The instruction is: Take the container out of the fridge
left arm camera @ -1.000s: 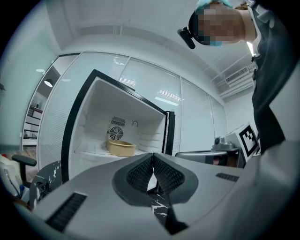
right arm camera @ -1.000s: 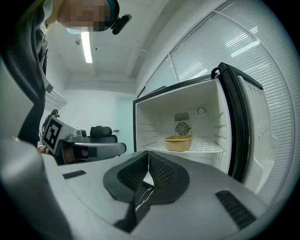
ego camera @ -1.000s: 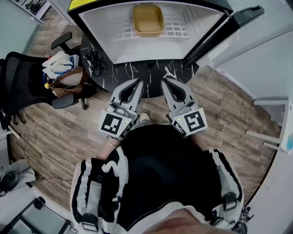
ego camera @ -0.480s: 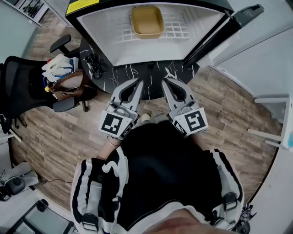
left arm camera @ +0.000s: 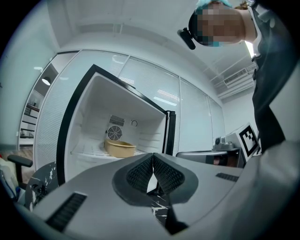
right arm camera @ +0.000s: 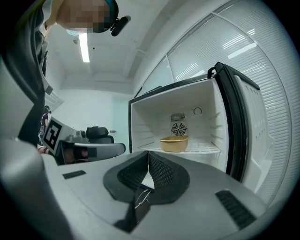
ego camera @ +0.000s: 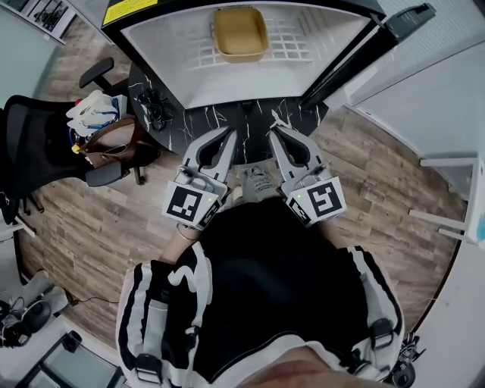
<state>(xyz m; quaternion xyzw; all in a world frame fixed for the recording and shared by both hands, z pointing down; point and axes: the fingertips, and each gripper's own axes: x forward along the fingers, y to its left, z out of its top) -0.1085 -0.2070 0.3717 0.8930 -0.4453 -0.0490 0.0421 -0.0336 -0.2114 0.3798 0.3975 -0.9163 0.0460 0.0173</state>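
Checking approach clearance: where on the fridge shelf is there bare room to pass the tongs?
The wire shelf is bare on both sides of the container, wider toward the open door. Crowding is outside: cables on the black table, a bag on the chair.

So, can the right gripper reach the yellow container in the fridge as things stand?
Probably yes: the door stands open and nothing lies before the container on its shelf. But the right gripper is shut and must open first.
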